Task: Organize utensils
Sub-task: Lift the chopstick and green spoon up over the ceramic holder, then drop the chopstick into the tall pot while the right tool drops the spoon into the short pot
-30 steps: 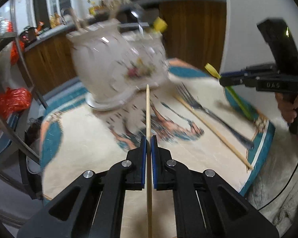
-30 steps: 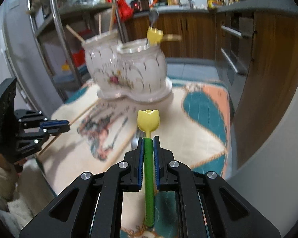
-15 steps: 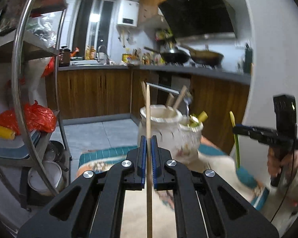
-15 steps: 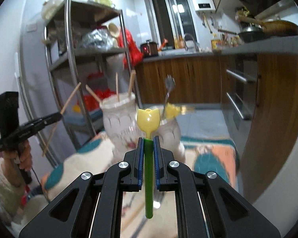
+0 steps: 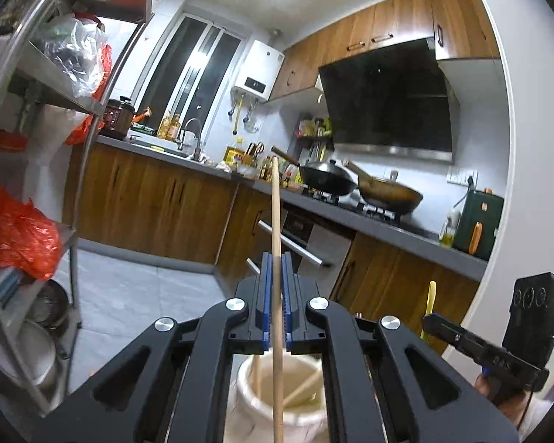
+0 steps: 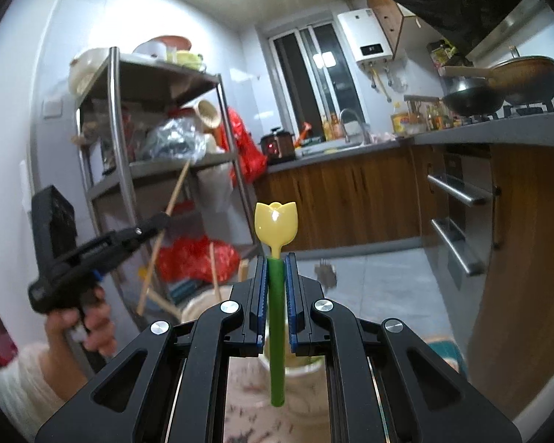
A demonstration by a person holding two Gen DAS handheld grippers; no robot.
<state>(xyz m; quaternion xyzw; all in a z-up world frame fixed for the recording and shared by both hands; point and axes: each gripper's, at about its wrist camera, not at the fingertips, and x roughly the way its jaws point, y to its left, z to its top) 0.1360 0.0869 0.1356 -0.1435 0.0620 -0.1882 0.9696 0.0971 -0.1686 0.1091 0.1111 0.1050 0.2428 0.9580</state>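
Observation:
My left gripper [image 5: 276,258] is shut on a wooden chopstick [image 5: 276,221], held upright over the white ceramic utensil holder [image 5: 273,398], whose mouth holds other chopsticks. My right gripper [image 6: 276,258] is shut on a tulip spoon [image 6: 276,221] with a yellow bowl and green handle, upright above the holder [image 6: 247,380]. Each gripper shows in the other's view: the right one with the spoon [image 5: 476,343], the left one with the chopstick [image 6: 103,243].
A metal shelf rack [image 6: 122,155] with bags and bowls stands to the left. Wooden kitchen cabinets [image 5: 158,206], a counter with woks [image 5: 384,192] and an oven handle [image 6: 458,188] lie behind. Grey floor tiles [image 5: 136,295] show below.
Both grippers have tilted up from the patterned table to upright, lifting the chopstick and the spoon above the holder. The table, fork and loose chopstick have dropped out of view.

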